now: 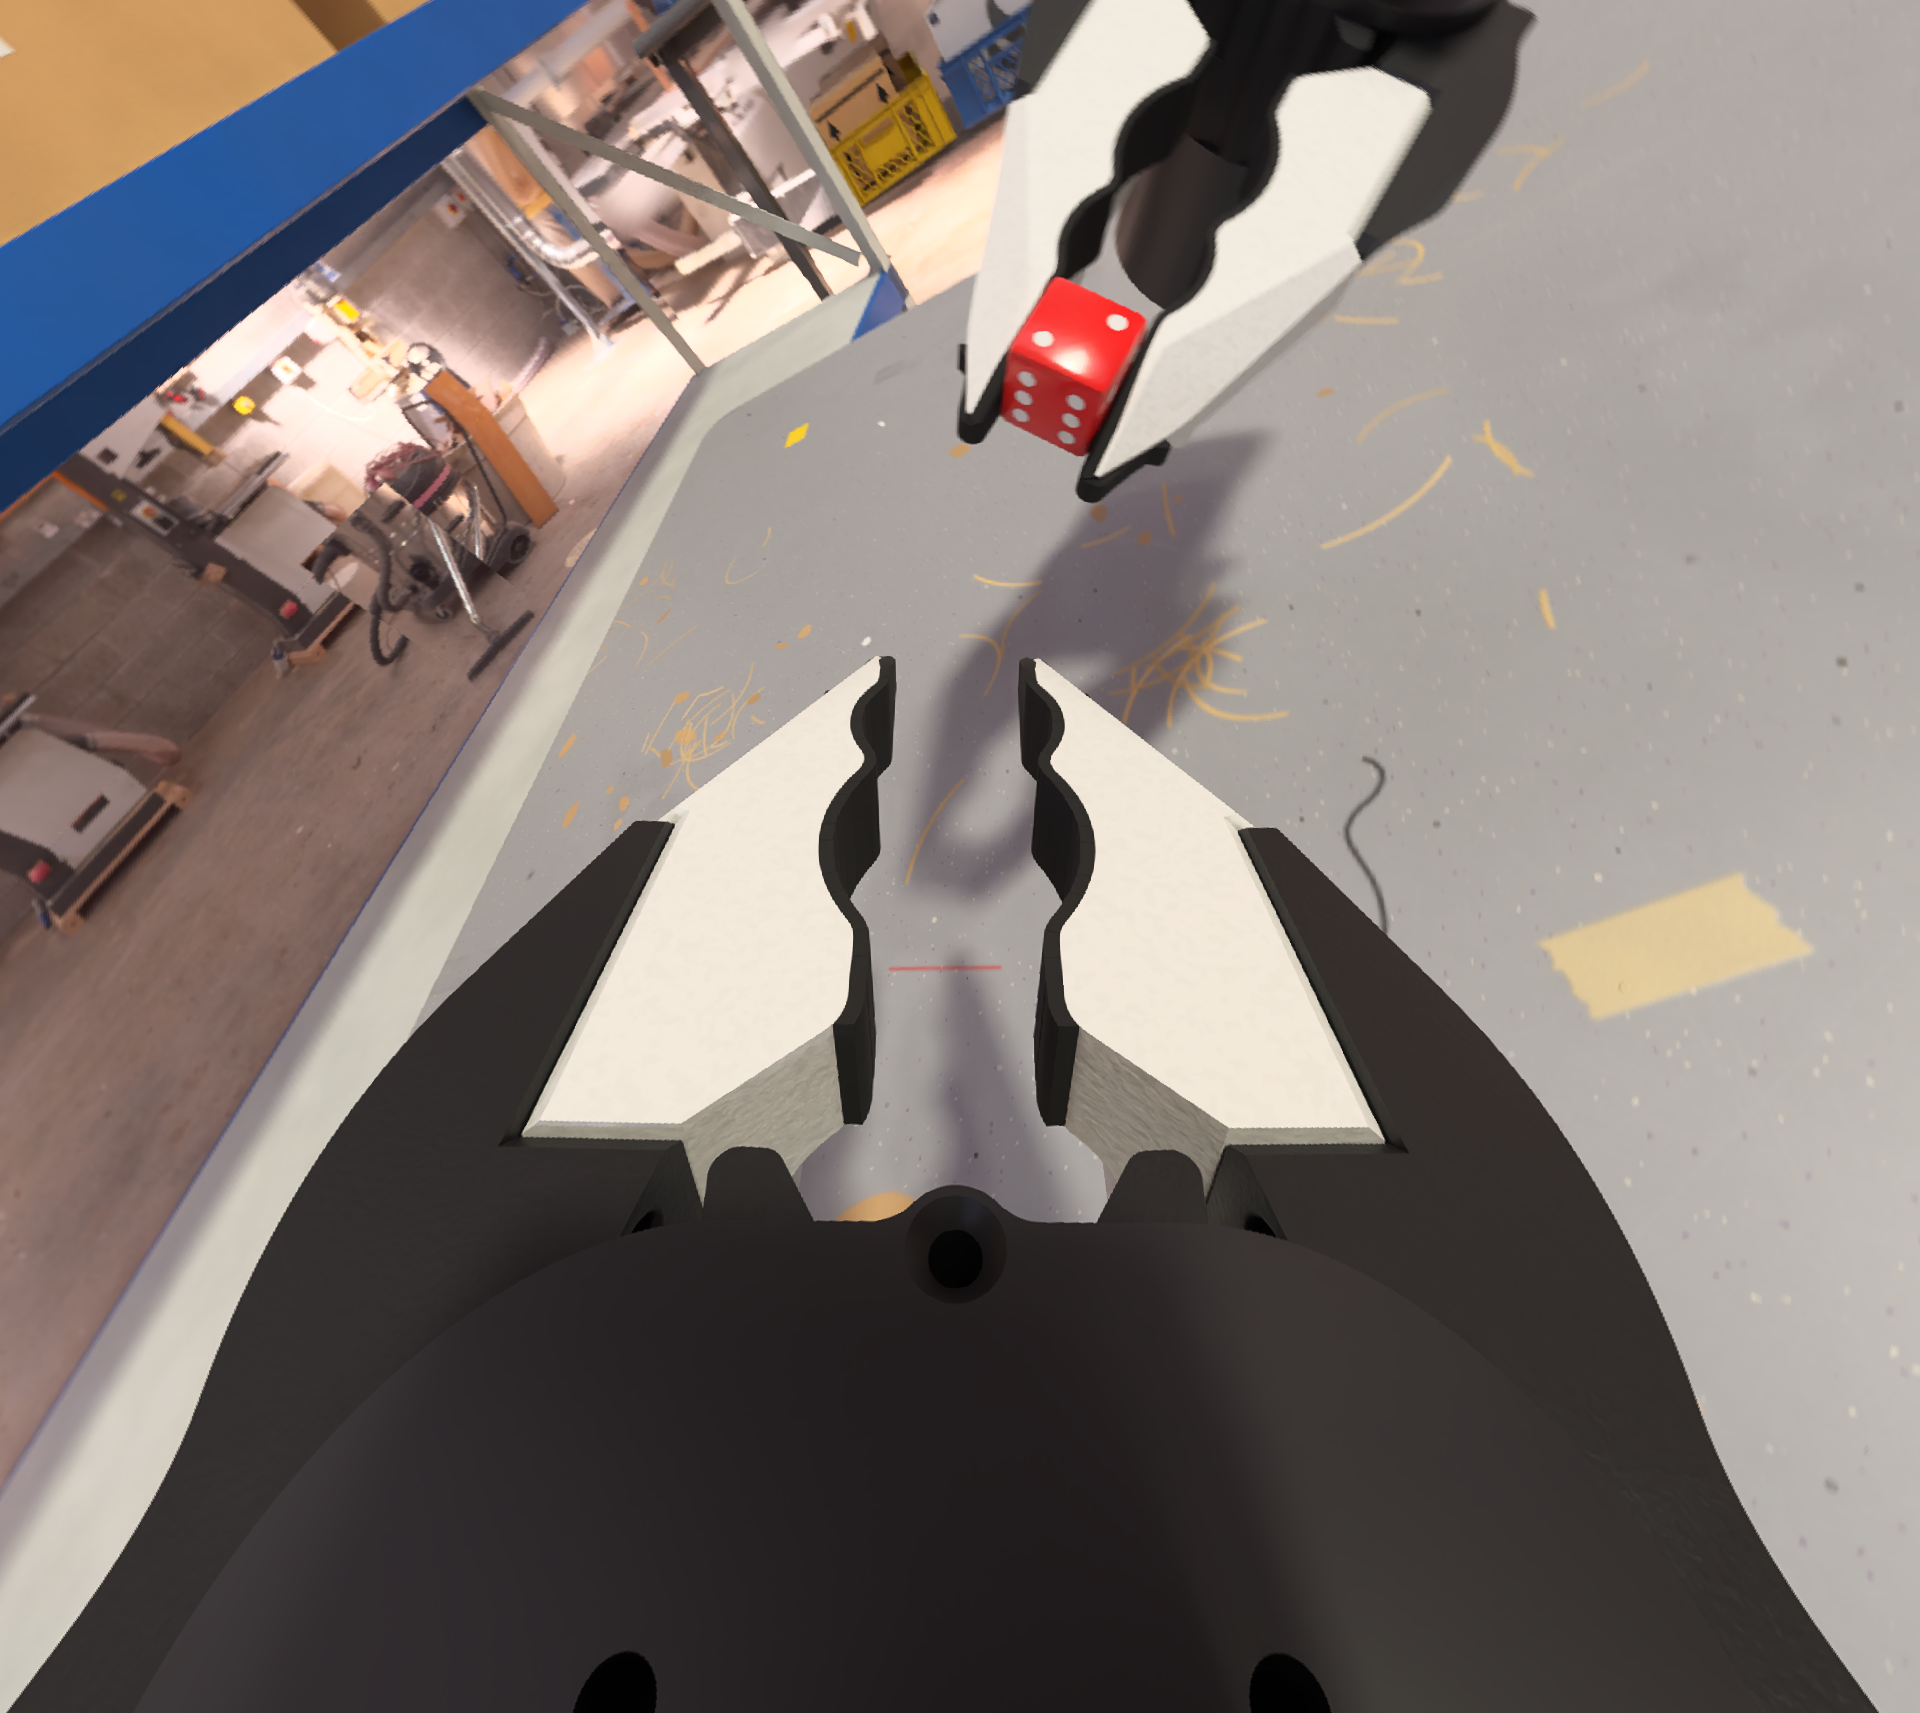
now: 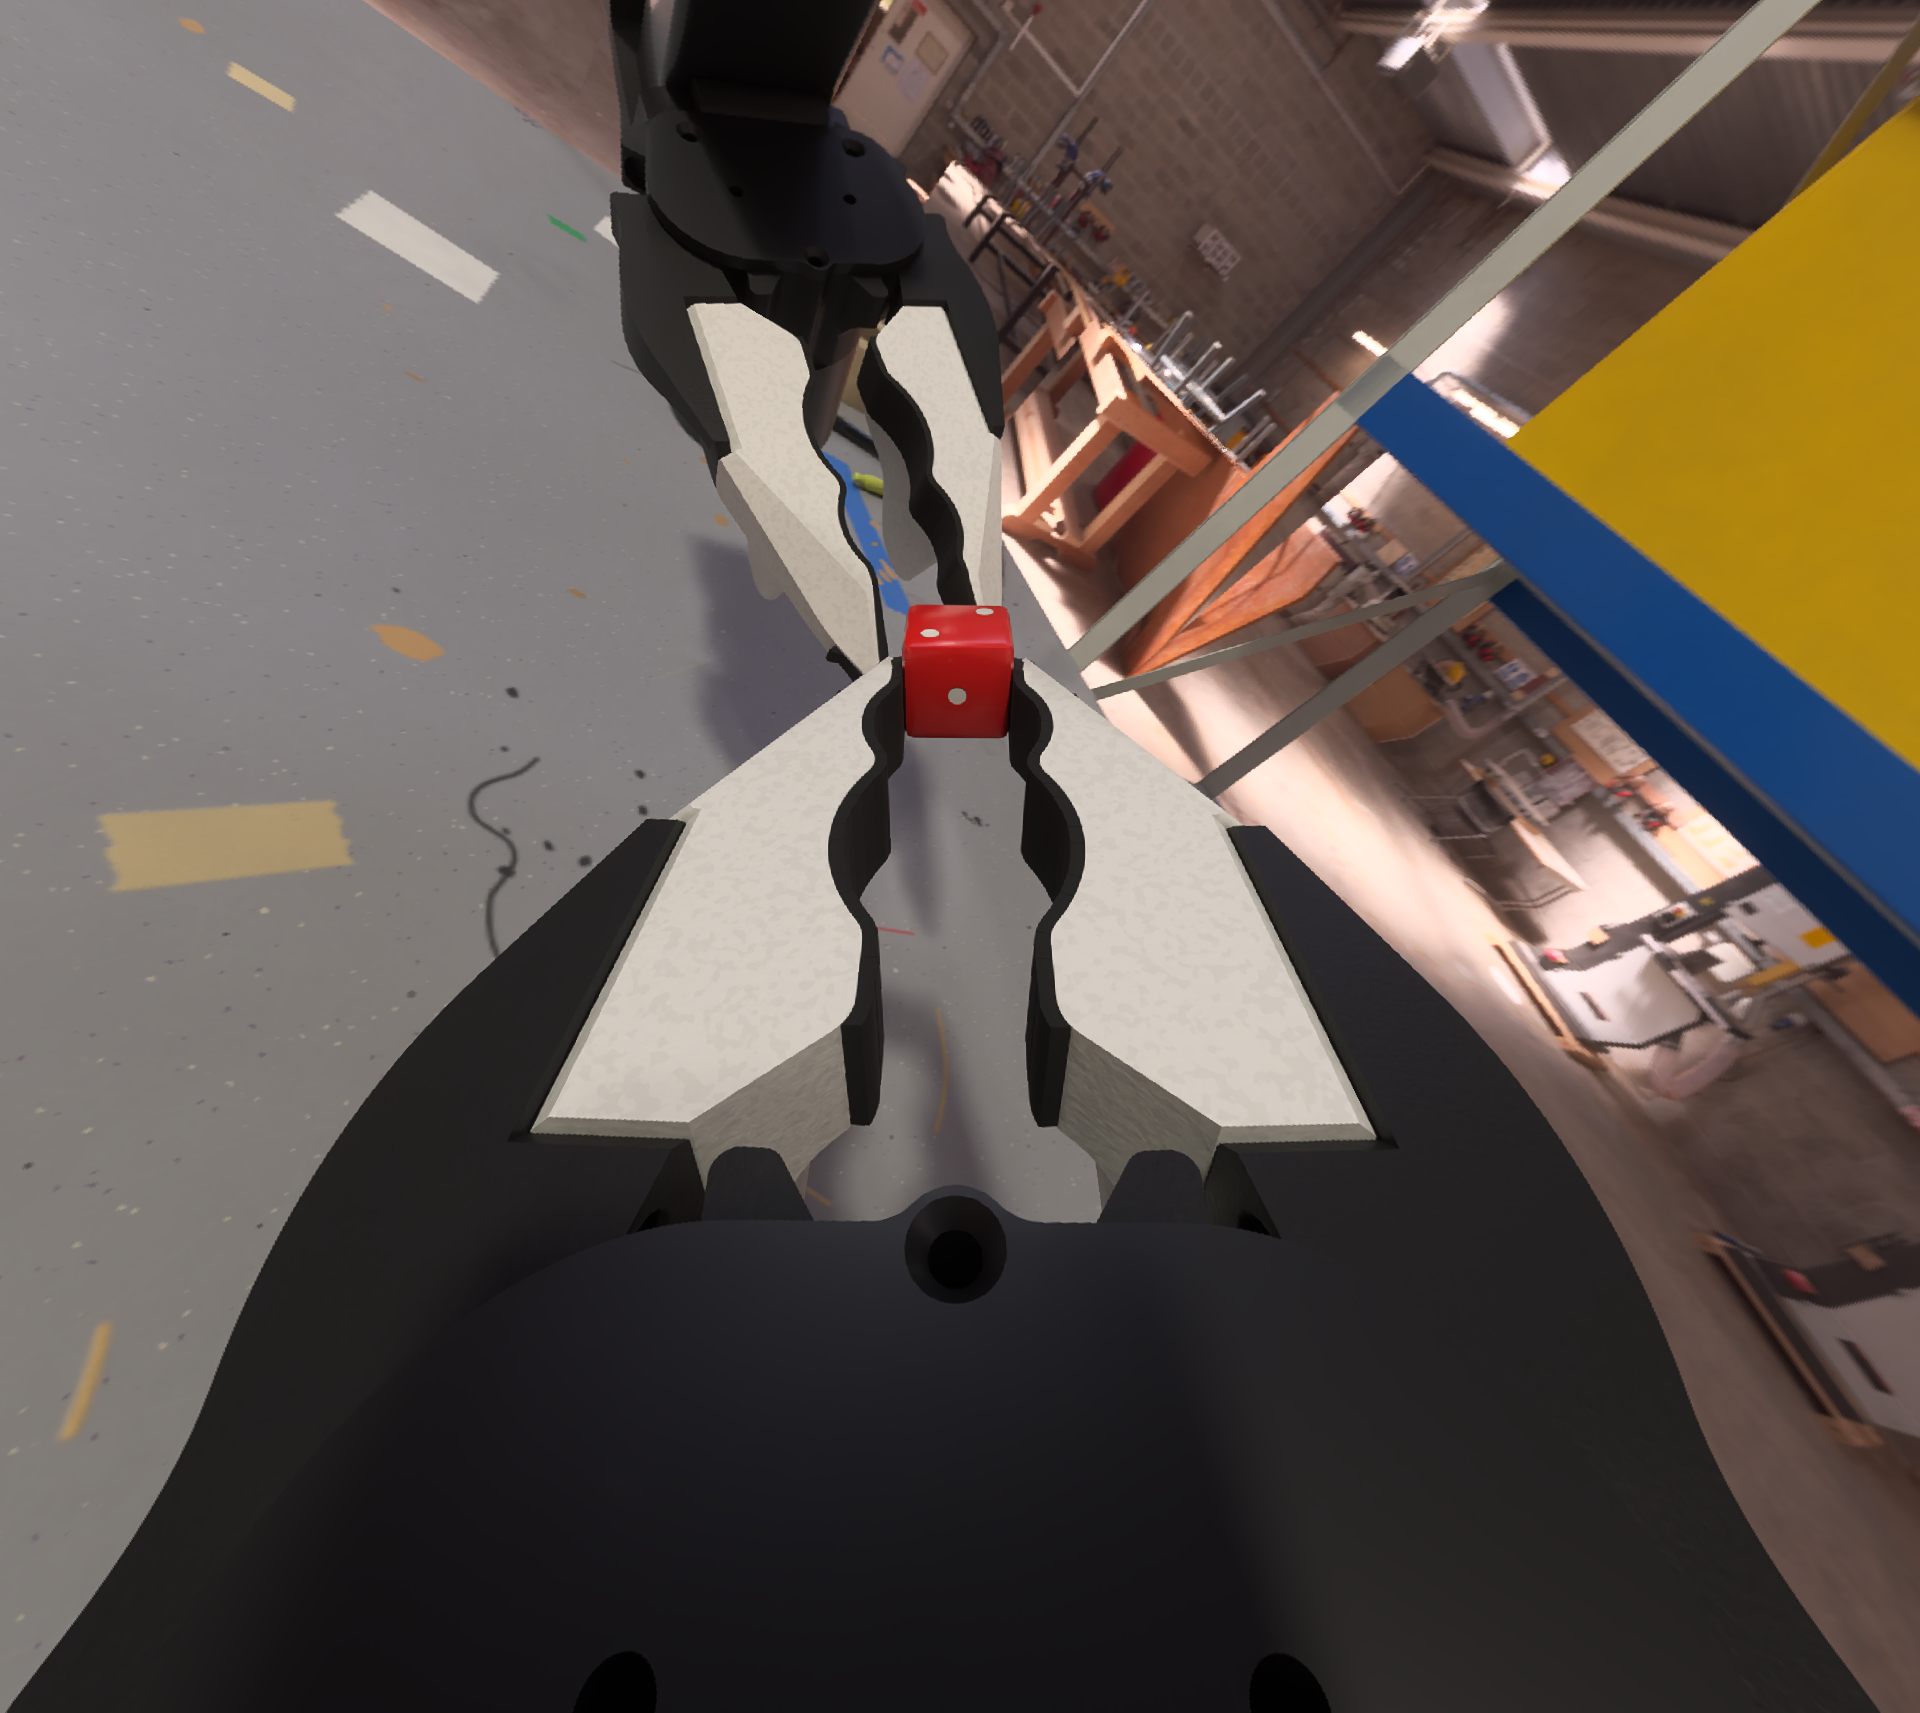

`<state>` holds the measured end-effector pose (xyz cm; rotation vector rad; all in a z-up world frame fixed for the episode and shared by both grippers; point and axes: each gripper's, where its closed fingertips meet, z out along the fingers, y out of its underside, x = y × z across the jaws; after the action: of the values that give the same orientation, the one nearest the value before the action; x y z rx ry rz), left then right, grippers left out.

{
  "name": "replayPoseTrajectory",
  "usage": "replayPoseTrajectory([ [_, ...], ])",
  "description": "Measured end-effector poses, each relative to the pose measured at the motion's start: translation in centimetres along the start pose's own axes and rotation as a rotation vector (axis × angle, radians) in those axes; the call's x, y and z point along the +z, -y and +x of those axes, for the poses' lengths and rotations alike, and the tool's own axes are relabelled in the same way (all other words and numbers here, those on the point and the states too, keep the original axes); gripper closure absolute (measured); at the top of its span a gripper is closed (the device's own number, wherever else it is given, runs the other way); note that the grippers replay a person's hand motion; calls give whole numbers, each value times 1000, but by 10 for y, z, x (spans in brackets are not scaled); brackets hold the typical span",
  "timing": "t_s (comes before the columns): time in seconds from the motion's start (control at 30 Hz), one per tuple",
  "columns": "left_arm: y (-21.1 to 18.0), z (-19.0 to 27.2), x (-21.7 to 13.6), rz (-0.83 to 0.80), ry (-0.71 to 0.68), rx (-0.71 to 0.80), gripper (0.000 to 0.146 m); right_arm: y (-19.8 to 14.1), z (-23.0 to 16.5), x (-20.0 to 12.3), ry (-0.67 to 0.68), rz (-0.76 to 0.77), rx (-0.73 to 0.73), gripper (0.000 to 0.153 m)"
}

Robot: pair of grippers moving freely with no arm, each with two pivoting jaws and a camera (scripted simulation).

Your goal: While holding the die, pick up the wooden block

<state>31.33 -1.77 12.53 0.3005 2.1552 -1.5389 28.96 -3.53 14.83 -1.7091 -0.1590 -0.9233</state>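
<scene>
A red die (image 2: 956, 676) with white pips is clamped between the tips of my right gripper (image 2: 956, 692), above the grey table (image 2: 260, 520). In the left wrist view the right gripper (image 1: 1044, 453) comes down from the top with the die (image 1: 1070, 364) in its tips. My left gripper (image 1: 958, 676) hovers over the table with its jaws a little apart and nothing between them. It faces the right gripper, and its tips (image 2: 920, 588) show just beyond the die. No wooden block is clearly in view. A small tan patch (image 1: 878, 1206) shows under the left finger bases.
The table (image 1: 1455, 728) carries orange scribbles, a tan tape patch (image 1: 1673, 941) and a black squiggle (image 1: 1366, 832). Its pale edge (image 1: 582, 676) runs along the left, with workshop floor below. A blue shelf beam (image 1: 312, 136) stands beyond it.
</scene>
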Motion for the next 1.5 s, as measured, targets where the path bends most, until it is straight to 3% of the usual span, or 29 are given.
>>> replayPoseTrajectory([
  [0.43,-23,28,12,-111,-134,122,129,-27,-26,11,134,-151,-42,134],
  [0.67,-13,19,8,-71,-120,-38,127,-21,-17,9,91,-134,15,134],
  [0.77,11,-16,-22,0,-11,-101,124,-15,3,3,-8,-103,23,134],
  [0.9,32,-99,-124,110,314,-199,123,-20,28,-8,-89,-101,54,134],
  [0.97,7,-131,-176,-5,421,-265,124,-23,38,-12,-127,-117,37,134],
  [1.07,-77,-148,-239,-390,480,-387,122,-26,46,-16,-152,-132,27,134],
  [1.17,-168,-120,-276,-787,377,-490,120,-32,47,-16,-153,-150,23,134],
  [1.3,-227,-78,-294,-1146,170,-445,116,-38,44,-13,-138,-158,31,134],
  [1.5,-252,-55,-290,-1307,-57,-432,115,-49,42,-12,-129,-177,51,134],
])
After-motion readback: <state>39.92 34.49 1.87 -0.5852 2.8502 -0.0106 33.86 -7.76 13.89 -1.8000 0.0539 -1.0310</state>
